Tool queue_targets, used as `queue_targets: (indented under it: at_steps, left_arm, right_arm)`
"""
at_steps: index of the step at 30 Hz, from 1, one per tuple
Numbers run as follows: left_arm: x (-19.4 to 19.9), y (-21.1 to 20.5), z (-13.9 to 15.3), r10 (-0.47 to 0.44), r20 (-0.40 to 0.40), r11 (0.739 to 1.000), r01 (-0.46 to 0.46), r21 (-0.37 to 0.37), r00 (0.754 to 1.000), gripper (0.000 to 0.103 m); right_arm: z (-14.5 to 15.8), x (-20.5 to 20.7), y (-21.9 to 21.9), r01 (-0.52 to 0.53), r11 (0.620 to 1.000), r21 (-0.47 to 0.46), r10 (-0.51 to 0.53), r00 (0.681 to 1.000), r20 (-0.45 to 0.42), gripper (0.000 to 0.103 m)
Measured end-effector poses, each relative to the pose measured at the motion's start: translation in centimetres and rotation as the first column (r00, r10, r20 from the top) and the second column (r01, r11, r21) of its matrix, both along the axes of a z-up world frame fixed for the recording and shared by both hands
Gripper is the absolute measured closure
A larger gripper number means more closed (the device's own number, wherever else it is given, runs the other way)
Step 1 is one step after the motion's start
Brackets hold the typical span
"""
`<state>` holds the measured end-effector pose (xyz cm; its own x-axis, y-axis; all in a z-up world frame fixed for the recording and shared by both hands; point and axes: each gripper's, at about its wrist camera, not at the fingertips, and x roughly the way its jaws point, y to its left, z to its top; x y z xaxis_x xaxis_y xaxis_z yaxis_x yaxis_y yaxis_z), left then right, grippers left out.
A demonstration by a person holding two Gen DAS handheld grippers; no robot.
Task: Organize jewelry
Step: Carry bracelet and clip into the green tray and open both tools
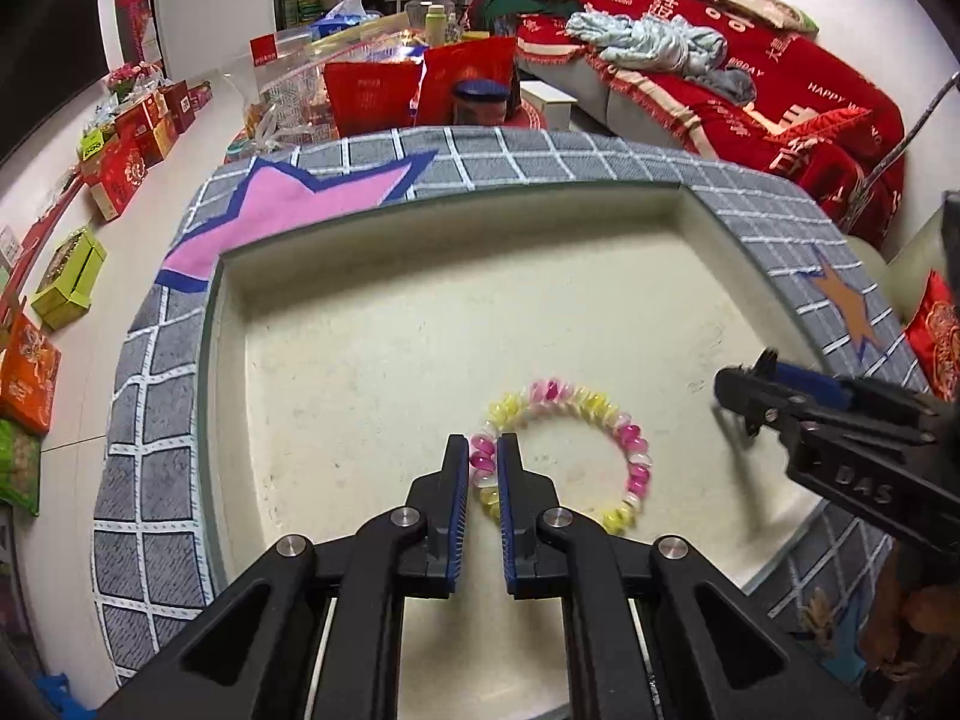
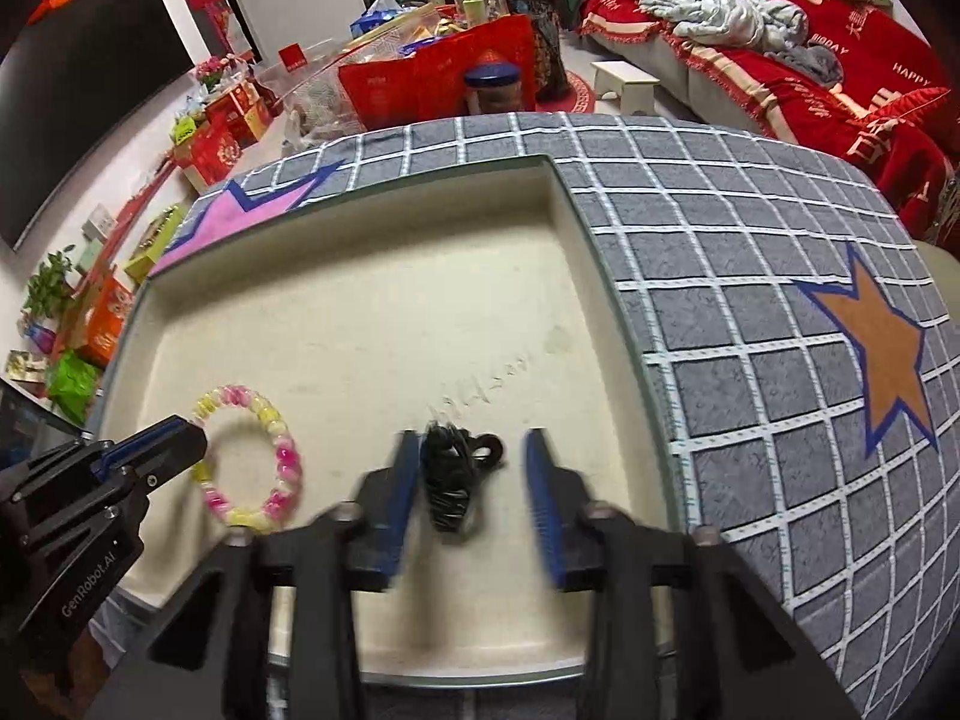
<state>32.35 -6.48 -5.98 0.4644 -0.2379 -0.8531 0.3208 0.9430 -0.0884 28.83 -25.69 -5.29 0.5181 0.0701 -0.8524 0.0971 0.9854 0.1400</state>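
A bracelet (image 1: 636, 456) of pink and yellow beads lies in a shallow cream tray (image 1: 420, 312). My left gripper (image 1: 483, 441) is shut on its left side, with pink beads pinched between the blue pads. From the right wrist view the bracelet (image 2: 282, 456) rests on the tray floor (image 2: 360, 330), the left gripper (image 2: 174, 441) at its edge. My right gripper (image 2: 473, 441) stands open over a black coiled cord piece (image 2: 447, 480). That piece lies close to the left finger, well apart from the right one. The right gripper (image 1: 744, 384) is also seen at the tray's right side.
The tray sits on a grey checked cloth (image 2: 750, 300) with an orange star (image 2: 882, 360) and a pink star (image 1: 282, 210). Beyond the table are red gift bags (image 1: 372, 96), boxes along the floor (image 1: 120, 174) and a red-covered sofa (image 1: 780, 72).
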Motion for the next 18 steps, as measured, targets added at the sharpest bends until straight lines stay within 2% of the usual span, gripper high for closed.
queue_targets:
  at_steps: [6,10,18]
  left_arm:
    - [-0.6,-1.2,-0.3,-0.022,0.044,0.998,0.02,0.056,0.999,0.077]
    - [-1.0,-2.0,-0.3,-0.031,0.054,0.998,0.029,0.049,0.998,0.077]
    - [-1.8,-3.6,-0.2,-0.068,0.063,0.997,0.065,0.047,0.996,0.077]
  right_arm:
    - [0.0,-0.9,-0.4,-0.008,0.998,-0.061,0.009,1.0,0.008,0.043]
    - [-0.1,-1.9,-0.5,-0.002,0.993,-0.122,0.003,1.0,0.004,0.043]
    - [0.1,-4.0,-2.2,0.068,0.991,-0.113,-0.071,0.997,-0.022,0.043]
